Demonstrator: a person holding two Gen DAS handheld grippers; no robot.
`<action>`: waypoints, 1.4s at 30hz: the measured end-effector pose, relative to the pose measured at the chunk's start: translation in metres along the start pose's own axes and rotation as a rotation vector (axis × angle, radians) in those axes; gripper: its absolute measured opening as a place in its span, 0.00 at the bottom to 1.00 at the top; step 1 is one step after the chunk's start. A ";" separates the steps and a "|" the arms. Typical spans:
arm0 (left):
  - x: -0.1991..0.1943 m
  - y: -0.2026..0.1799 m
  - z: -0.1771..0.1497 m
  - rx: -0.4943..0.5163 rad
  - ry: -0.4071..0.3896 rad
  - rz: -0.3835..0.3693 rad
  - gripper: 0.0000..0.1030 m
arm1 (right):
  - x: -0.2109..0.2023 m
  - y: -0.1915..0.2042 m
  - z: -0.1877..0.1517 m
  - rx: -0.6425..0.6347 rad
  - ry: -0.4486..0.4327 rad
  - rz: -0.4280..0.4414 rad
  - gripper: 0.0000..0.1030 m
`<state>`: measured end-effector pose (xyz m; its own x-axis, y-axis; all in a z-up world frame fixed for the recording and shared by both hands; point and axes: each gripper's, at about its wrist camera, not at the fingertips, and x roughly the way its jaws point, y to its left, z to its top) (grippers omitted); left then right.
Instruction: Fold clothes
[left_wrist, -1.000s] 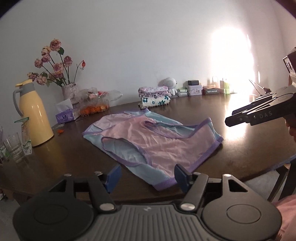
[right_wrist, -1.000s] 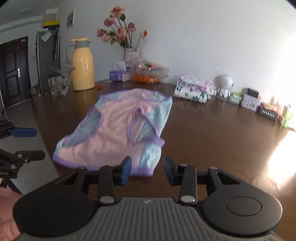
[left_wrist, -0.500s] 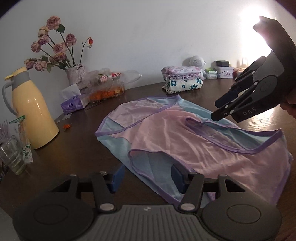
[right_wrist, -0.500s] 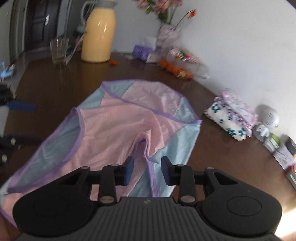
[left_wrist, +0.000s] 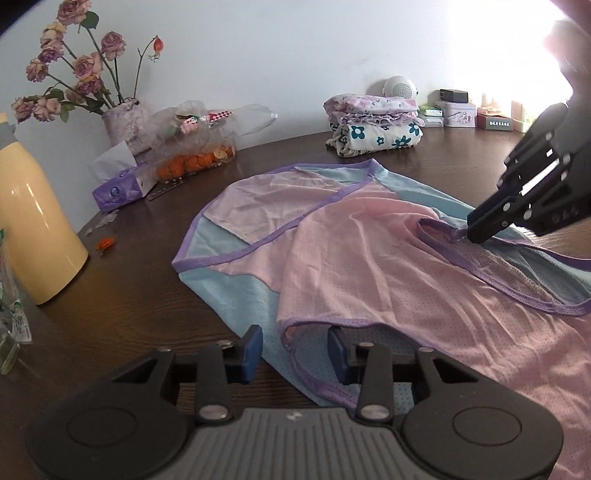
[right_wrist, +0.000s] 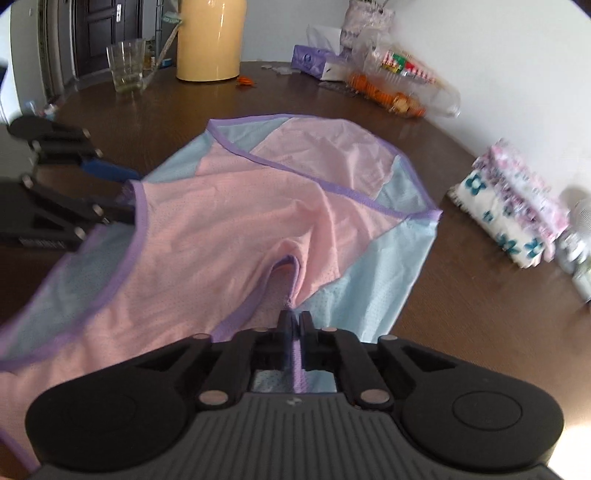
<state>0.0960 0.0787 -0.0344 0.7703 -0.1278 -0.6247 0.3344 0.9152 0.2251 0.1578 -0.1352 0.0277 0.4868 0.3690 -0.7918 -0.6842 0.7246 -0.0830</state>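
Right hand-held gripper (right_wrist: 294, 323) is clamped tight on the purple trim of the garment (right_wrist: 229, 229), fabric bunching up just ahead of it. Left hand-held gripper (left_wrist: 294, 345) sits wide apart over the near hem, nothing pinched yet. Garment lies spread on the tabletop (left_wrist: 140, 295), pink and blue w/ purple edging. Risk imo: only one side held, so a lift now drags the thin mesh lopsided and skews the fold; left could also catch one layer only, since the leg opening gapes. Slick wood, so cloth slides easily. Beyond: yellow flask (left_wrist: 35, 229), tissue box (left_wrist: 118, 186), snack bag (left_wrist: 195, 147), vase of roses (left_wrist: 120, 123), folded stack (left_wrist: 373, 123) near the white wall. Door off to the far left in right view.
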 end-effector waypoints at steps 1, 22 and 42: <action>0.000 0.000 0.000 0.000 -0.004 -0.004 0.37 | -0.005 0.000 0.012 -0.005 -0.014 0.029 0.33; 0.010 0.008 0.004 0.085 0.001 -0.055 0.07 | 0.158 0.064 0.204 -0.297 0.177 0.305 0.14; -0.015 -0.021 -0.005 0.345 -0.023 -0.004 0.03 | 0.165 0.036 0.213 0.026 -0.003 0.337 0.03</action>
<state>0.0745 0.0636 -0.0333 0.7794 -0.1430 -0.6100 0.4982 0.7318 0.4650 0.3290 0.0756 0.0224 0.2368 0.5919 -0.7704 -0.7932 0.5757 0.1986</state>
